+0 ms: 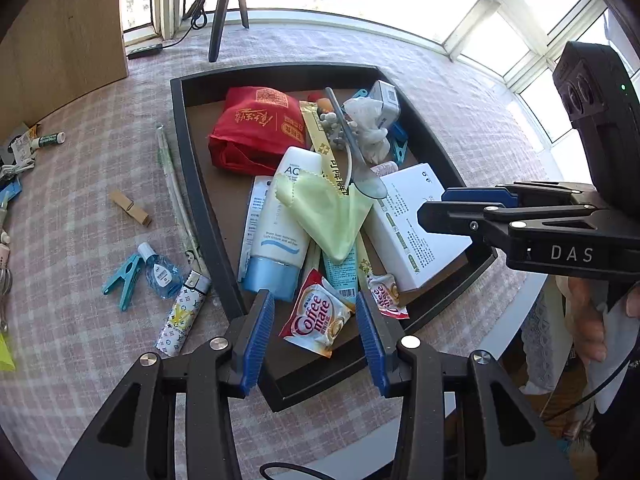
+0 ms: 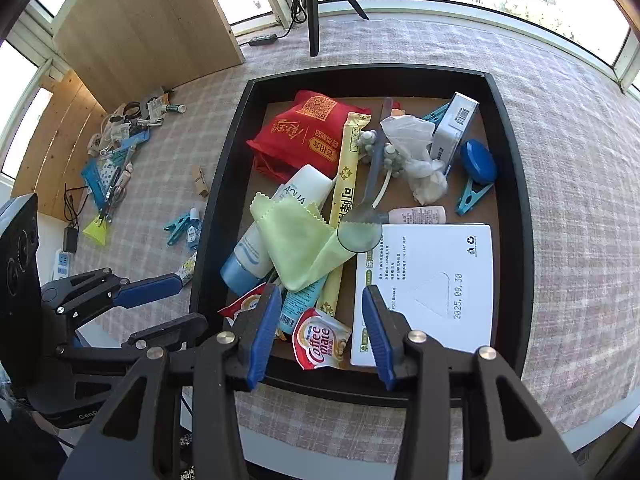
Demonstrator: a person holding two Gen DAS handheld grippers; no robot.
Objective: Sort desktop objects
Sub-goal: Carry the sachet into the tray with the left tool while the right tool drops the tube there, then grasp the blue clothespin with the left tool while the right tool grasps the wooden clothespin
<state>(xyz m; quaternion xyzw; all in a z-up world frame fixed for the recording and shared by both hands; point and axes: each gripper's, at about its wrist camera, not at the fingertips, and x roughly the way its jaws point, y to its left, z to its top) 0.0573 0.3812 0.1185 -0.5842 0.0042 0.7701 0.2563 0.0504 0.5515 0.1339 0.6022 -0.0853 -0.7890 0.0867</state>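
While the black tray [image 2: 508,128] sits heaped with clutter, the loose pieces left of it on the checked cloth look like the next candidates: a patterned lighter [image 1: 184,312], a teal clip [image 1: 124,276], a small blue bottle [image 1: 160,274] and a wooden peg [image 1: 130,208]. The lighter lies just beside the tray's near-left corner, its long axis running near-left to far-right. Left gripper [image 1: 316,336] hovers over that corner, jaws apart, nothing between them but a Coffee-mate sachet [image 1: 316,320] lying below, probably untouched. Right gripper [image 2: 320,332] hangs over the tray's near edge, parted wide, empty too. Left hand is clearly nearer the lighter, which lies to its left.
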